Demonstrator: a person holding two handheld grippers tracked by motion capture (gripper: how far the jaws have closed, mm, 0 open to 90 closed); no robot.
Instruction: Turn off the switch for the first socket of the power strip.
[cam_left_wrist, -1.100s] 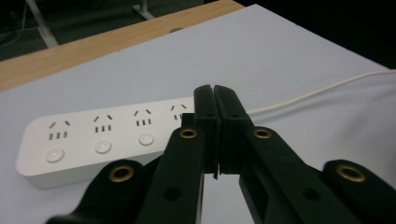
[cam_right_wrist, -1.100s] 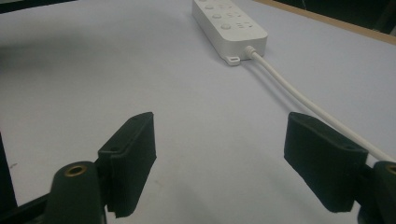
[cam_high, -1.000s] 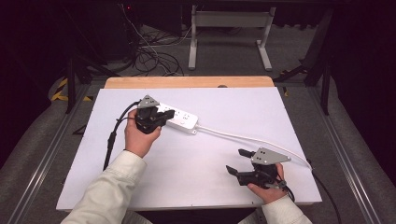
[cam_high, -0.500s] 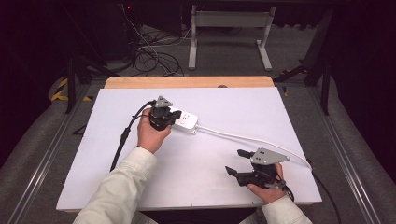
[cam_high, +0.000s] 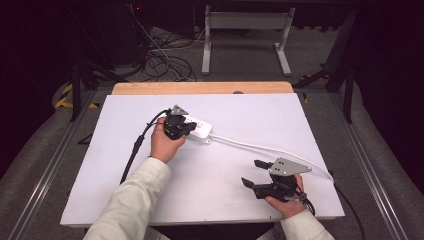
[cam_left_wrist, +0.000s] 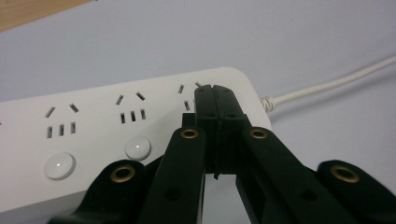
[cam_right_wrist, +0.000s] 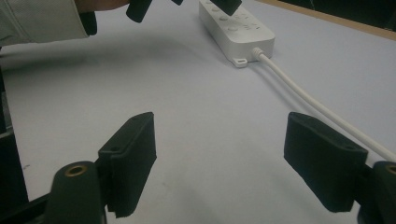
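Right gripper (cam_right_wrist: 233, 158) jaws wide apart, white power strip (cam_right_wrist: 236, 29) beyond, cord (cam_right_wrist: 317, 109) trailing right

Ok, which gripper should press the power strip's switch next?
Left. The left gripper, jaws shut, already hangs over the power strip by its buttons. The right gripper sits open, well away beside the cord.
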